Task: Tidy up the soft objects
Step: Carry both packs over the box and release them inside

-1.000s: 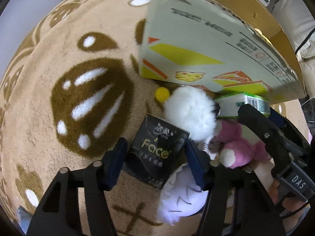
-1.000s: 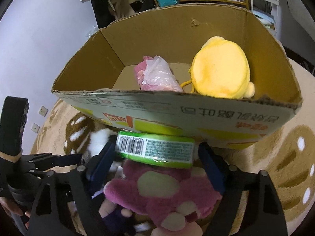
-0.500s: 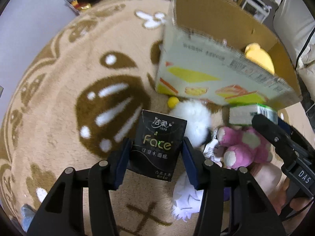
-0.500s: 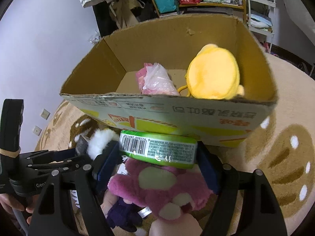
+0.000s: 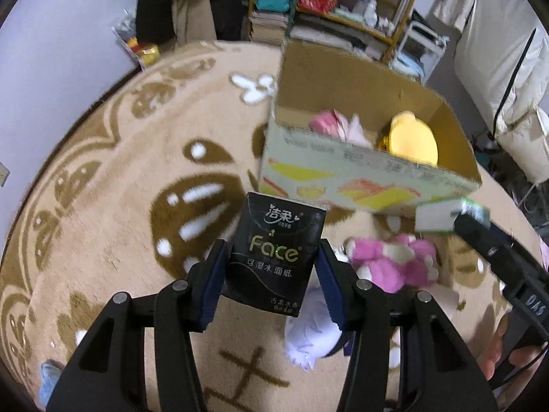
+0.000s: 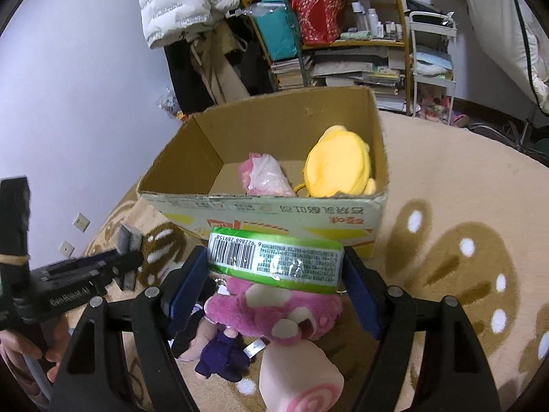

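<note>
Between blue pads (image 5: 215,283), black tissue pack (image 5: 276,254)

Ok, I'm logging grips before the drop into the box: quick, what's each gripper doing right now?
Left gripper: shut on the black tissue pack.
Right gripper: shut on the green tissue pack.

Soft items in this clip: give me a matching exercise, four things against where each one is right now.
Things:
1. black tissue pack
2. green tissue pack
3. yellow plush
4. pink plush bear

Places:
A. inside the cardboard box
B. on the rug, in front of the box
C. between the left tongs
D. between the right tongs

Pairs: 1-C, 2-D, 3-A, 4-B
</note>
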The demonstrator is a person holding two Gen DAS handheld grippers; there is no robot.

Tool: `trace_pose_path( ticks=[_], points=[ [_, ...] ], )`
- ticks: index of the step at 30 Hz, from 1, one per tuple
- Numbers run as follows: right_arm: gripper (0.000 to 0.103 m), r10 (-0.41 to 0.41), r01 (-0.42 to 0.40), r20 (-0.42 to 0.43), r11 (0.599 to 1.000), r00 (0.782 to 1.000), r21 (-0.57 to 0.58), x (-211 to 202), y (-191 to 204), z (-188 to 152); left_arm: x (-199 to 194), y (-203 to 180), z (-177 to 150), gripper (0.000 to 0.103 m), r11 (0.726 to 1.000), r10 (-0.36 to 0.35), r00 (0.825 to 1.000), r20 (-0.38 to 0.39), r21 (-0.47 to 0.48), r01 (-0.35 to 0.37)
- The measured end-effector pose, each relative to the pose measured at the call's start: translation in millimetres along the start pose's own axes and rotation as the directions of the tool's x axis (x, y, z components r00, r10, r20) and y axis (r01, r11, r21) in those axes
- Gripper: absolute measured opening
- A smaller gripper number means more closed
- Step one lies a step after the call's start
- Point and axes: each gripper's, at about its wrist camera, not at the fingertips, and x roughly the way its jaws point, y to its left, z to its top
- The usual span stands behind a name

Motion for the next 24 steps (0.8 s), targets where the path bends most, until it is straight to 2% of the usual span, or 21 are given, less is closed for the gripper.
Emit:
trace_pose_path(
  ticks=[8, 10, 12, 14, 17, 24],
  points=[
    [0.081, -0.022, 0.022, 0.006, 1.000, 1.000, -0.018, -4, 0, 0, 23, -16, -14, 0.052, 0.995, -0.099, 0.988, -0.122, -0.007, 0.099],
    [0.081, -0.026, 0.026, 0.001, 0.999, 1.000, -0.018, -2, 0, 0, 25, -21, -18, 0.053, 0.996, -0.090, 0.986, -0.142, 0.010, 0.092],
    [0.081, -0.026, 0.025, -0.005, 1.000, 1.000, -0.014, 0, 0, 0, 24, -24, -20, 0.052, 0.996, -0.081, 0.988, -0.130, 0.029, 0.085],
    [0.081, -0.026, 0.026, -0.007, 1.000, 1.000, -0.013, 1, 0, 0, 23, -26, -21, 0.045, 0.995, -0.082, 0.990, -0.116, 0.043, 0.088],
    [0.081, -0.027, 0.027, -0.007, 1.000, 1.000, -0.011, 1, 0, 0, 21, -26, -20, 0.045, 0.994, -0.091, 0.990, -0.104, 0.043, 0.096],
    [0.081, -0.025, 0.025, 0.037, 1.000, 0.999, -0.005, -9, -2, 1, -8, -23, -13, 0.045, 0.998, -0.027, 0.999, 0.031, 0.057, 0.026]
  ],
)
